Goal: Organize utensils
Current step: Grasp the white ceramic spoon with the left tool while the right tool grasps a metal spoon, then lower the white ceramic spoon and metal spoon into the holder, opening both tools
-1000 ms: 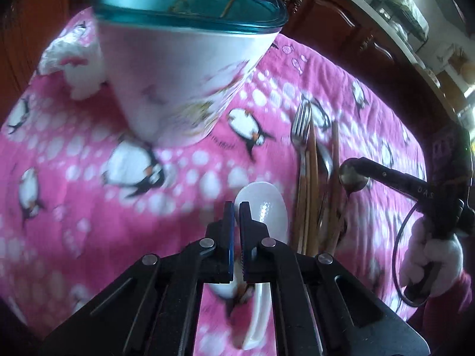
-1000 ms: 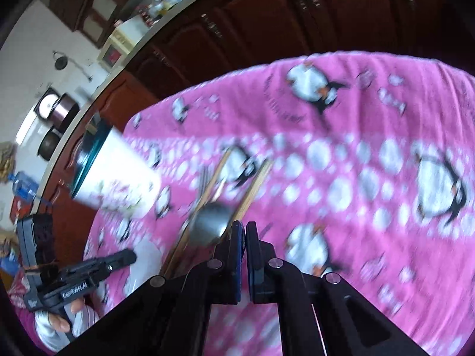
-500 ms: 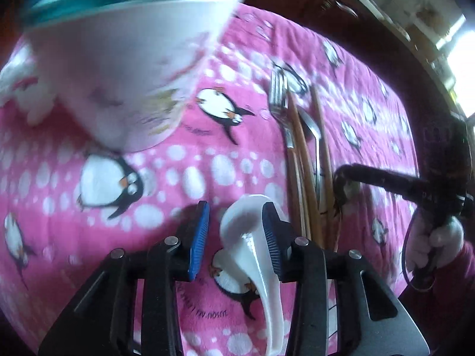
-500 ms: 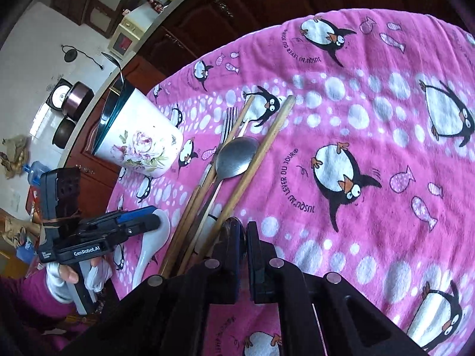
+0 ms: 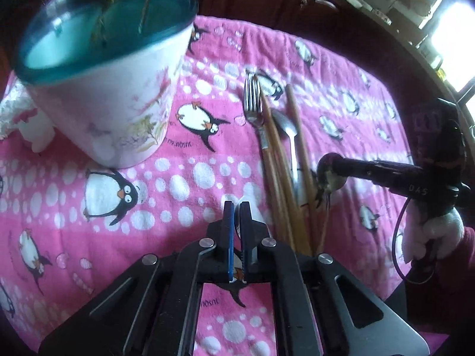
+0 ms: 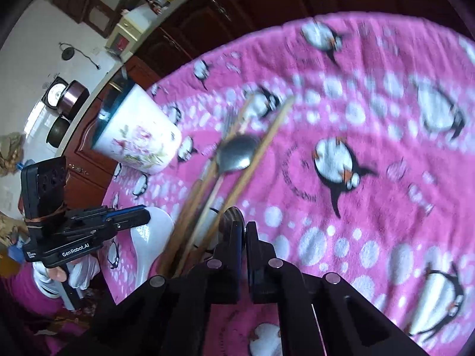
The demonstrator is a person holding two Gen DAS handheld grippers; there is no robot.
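Observation:
A white floral cup with a teal rim stands on the pink penguin cloth and holds utensils; it also shows in the right wrist view. A fork, a metal spoon and wooden chopsticks lie side by side. My left gripper is shut; a thin white sliver shows between its pads. In the right wrist view it sits over the white ceramic spoon. My right gripper is shut at the utensils' near ends, beside a round metal end.
A white crumpled cloth lies left of the cup. Dark wooden cabinets stand behind the table. The cloth's edge runs along the far and right sides.
My left gripper was open around the white spoon and has shut, with the spoon's bowl now out of its view. My right gripper stays shut near the utensil ends.

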